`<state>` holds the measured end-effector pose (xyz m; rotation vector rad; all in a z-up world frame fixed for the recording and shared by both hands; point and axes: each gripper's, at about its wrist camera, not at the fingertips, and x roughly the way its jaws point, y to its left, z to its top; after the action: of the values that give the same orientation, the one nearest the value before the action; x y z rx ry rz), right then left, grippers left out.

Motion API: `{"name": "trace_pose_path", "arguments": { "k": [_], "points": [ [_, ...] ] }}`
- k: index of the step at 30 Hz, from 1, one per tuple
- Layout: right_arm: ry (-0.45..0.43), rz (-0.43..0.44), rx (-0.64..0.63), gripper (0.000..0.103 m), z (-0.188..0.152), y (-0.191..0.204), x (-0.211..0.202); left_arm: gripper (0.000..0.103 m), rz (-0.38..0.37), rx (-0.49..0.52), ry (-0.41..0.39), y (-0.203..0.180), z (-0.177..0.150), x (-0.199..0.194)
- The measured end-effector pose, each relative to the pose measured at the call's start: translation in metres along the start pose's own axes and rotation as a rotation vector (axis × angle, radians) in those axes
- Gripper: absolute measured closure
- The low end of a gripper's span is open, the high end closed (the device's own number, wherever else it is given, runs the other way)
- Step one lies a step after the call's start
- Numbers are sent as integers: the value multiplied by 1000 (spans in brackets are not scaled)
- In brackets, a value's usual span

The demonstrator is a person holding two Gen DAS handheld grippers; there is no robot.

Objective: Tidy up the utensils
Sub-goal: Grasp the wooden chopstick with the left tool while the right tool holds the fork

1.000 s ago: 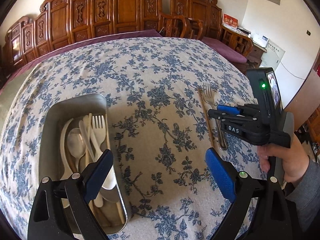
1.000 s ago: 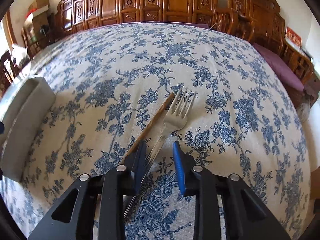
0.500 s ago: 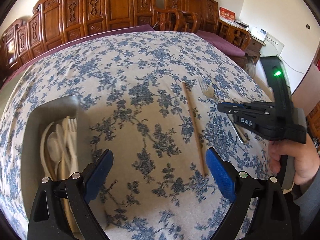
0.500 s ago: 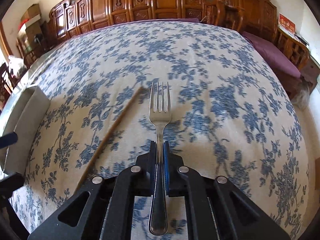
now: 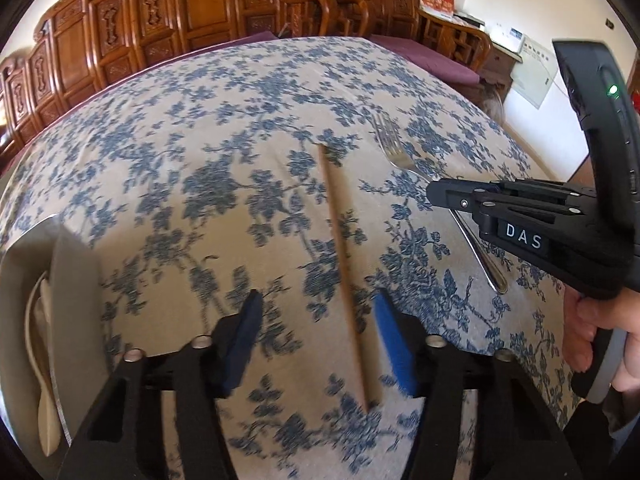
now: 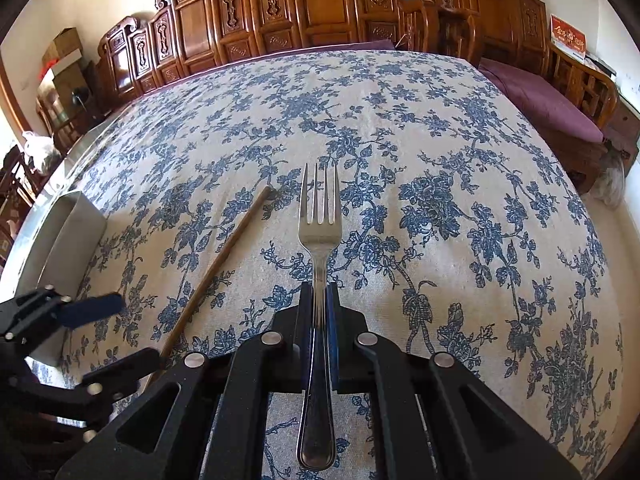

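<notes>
Jaws first: in the left wrist view our left gripper (image 5: 316,336) has its blue pads spread apart, and a wooden chopstick (image 5: 343,264) lies on the floral tablecloth (image 5: 224,152) running up between them, closer to the right-hand pad; we can't tell whether either pad touches it. Off to the left edge we see the metal utensil tray (image 5: 72,292) with pale spoons (image 5: 44,364) lying inside it. On the right, our right gripper (image 5: 452,196) comes in sideways, held in a hand (image 5: 596,332), and a metal fork (image 5: 404,164) sticks out of it, tines pointing to the far side of the table.

Over to the right wrist view: our right gripper (image 6: 319,320) has its jaws pressed tight on the fork (image 6: 319,232), clamping the handle partway along, tines forward, handle end trailing back toward the camera. The chopstick (image 6: 224,260) lies slantwise on the cloth just left of the fork, apart from it. The left gripper (image 6: 116,332) straddles the chopstick's near end at lower left, with the tray (image 6: 60,236) beyond it at the table's left side. Carved wooden chairs (image 6: 320,8) line the far wall.
</notes>
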<state>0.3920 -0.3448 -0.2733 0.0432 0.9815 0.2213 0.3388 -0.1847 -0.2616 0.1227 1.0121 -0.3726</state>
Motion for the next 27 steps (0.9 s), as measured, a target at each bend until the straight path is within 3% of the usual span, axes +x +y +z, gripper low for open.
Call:
{"name": "trace_pose_path", "arguments": {
  "k": [3, 11, 17, 27],
  "points": [
    [-2, 5, 11, 95, 1, -4, -1, 69, -5, 8, 10, -6, 4, 9],
    [-2, 20, 18, 95, 1, -6, 0, 79, 18, 25, 10, -14, 16, 21],
    [2, 26, 15, 95, 1, -5, 2, 98, 31, 19, 7, -11, 20, 23],
    [19, 14, -36, 95, -1, 12, 8, 99, 29, 27, 16, -8, 4, 8]
  ]
}}
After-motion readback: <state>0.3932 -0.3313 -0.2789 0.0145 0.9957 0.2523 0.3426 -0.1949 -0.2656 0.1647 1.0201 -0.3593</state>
